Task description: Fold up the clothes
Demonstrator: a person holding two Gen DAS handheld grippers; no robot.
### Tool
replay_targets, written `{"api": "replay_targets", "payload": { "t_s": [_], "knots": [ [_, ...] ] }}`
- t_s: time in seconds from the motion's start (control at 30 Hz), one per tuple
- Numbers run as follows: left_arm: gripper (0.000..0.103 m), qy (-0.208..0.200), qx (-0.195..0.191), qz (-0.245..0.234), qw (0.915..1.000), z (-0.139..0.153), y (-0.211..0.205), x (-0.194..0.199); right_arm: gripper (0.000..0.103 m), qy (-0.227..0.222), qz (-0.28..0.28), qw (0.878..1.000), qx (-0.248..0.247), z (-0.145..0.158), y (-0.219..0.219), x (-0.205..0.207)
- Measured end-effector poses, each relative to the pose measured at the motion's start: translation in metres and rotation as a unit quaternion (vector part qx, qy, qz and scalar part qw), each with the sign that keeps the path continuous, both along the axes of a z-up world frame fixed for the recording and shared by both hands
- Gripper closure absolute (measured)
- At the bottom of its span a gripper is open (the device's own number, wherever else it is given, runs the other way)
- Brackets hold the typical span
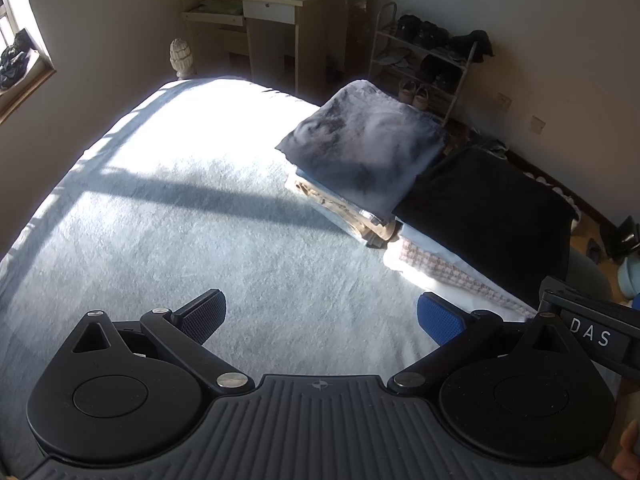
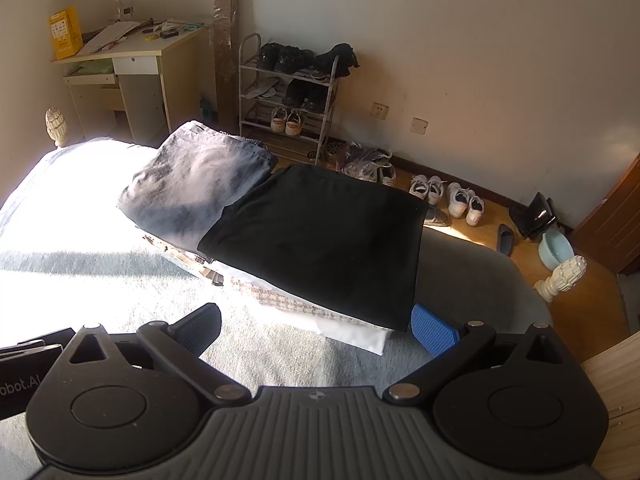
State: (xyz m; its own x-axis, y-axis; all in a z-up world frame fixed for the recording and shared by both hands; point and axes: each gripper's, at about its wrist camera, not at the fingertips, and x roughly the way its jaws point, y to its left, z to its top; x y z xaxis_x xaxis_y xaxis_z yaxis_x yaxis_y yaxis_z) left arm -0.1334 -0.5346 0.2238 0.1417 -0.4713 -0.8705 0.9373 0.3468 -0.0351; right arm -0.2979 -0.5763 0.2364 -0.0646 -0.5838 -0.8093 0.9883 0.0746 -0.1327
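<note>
The right wrist view alone takes in the white metal shoe rack [image 2: 288, 96] and pale sneakers [image 2: 448, 196] on the wooden floor; a sunlit window [image 1: 16, 40] is seen only in the left wrist view. Both the left gripper [image 1: 320, 316] and right gripper [image 2: 316, 326] are spread wide, nothing held. On the grey-blue bed cover [image 1: 160, 220], a folded black garment [image 2: 320, 236] is laid flat atop a stack, beside a folded faded grey garment [image 2: 196, 184] on another.
</note>
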Motion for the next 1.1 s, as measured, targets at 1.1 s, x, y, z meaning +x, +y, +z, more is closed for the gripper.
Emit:
{"api": "replay_targets", "payload": {
  "t_s": [1.1],
  "knots": [
    [0.000, 0.002, -0.002, 0.001, 1.0000, 0.0000, -0.0006, 0.0028, 0.000, 0.002, 0.002, 1.000, -0.003, 0.0003, -0.0028, 0.0039]
  ]
}}
